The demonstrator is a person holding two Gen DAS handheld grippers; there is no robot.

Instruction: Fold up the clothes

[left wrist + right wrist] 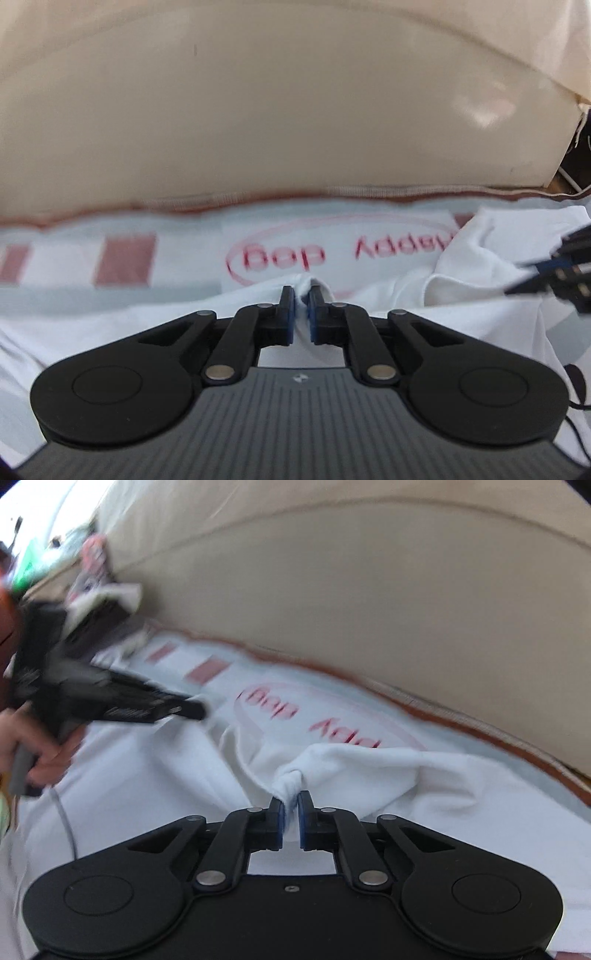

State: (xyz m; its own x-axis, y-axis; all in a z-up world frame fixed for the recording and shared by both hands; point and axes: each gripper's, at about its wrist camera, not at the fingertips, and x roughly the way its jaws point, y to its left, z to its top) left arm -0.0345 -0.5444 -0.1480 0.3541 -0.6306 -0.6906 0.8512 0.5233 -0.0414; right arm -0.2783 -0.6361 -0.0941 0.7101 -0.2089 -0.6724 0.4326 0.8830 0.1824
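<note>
A broad beige padded panel (280, 122), smooth and faintly glossy, fills the upper part of both wrist views, with a piped seam curving across it. Along its lower edge runs a brown trim (461, 720). Below lies a pale sheet (74, 295) with pink rectangles and a red oval bearing lettering. Daylight glares off the panel's right side. In the right wrist view, blurred colourful clutter (85, 565) sits at the far left corner.

garment (461, 317) on printed sheet (129, 254), cushion (258, 129) behind; left gripper (201, 710) left of right gripper (291, 799).
</note>
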